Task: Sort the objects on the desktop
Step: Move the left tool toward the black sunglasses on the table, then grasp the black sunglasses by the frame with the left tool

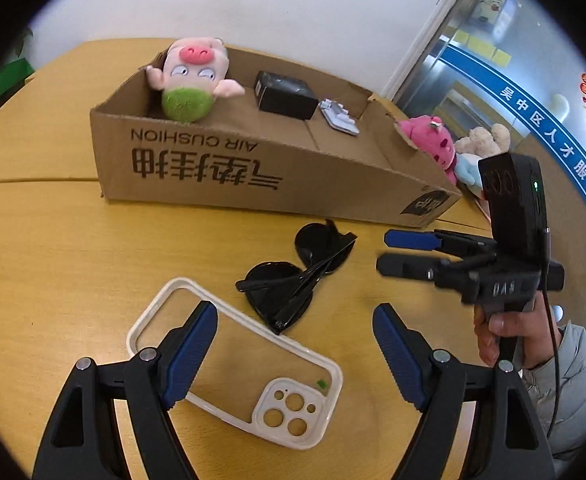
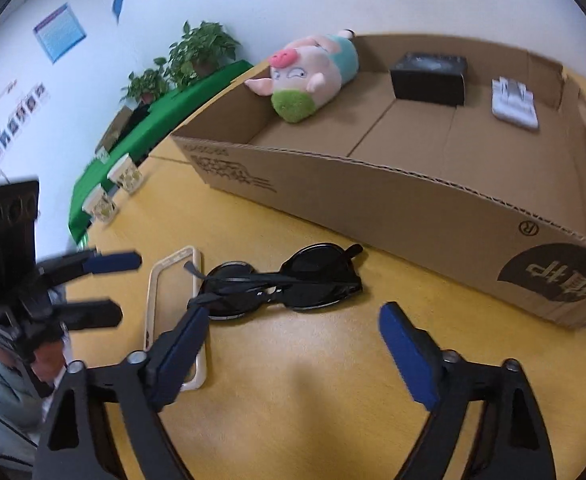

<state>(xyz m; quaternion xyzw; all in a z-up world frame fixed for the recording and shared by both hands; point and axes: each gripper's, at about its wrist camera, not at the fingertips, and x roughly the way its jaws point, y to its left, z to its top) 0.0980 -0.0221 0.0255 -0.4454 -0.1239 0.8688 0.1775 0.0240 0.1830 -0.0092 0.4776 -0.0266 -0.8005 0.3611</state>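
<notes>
Sunglasses [image 1: 293, 276] lie folded on the yellow table [image 1: 53, 280] in the left wrist view, just in front of the long cardboard box [image 1: 253, 172], with the clear phone case [image 1: 237, 364] touching them on the near side. The left gripper [image 1: 297, 356] hovers above that case, jaws wide apart and holding nothing; one blue pad overlaps the case's edge, though I cannot tell if it touches. Further right, the right gripper [image 1: 397, 250] is held in a hand [image 1: 497, 336], its two fingers apart and empty. Inside the box sit a pig plush [image 1: 191, 80], a black box [image 1: 285, 96] and a small grey-white item [image 1: 339, 118]; a pink plush [image 1: 433, 140] leans at its far end

From the right wrist view, the right gripper [image 2: 293, 340] hangs spread above the table near the sunglasses [image 2: 285, 284], gripping nothing. The phone case [image 2: 173, 312] lies to their left, and the left gripper [image 2: 129, 286] shows beyond it, likewise spread. The cardboard box [image 2: 413, 216] runs behind, pig plush [image 2: 313, 76] at its left end
</notes>
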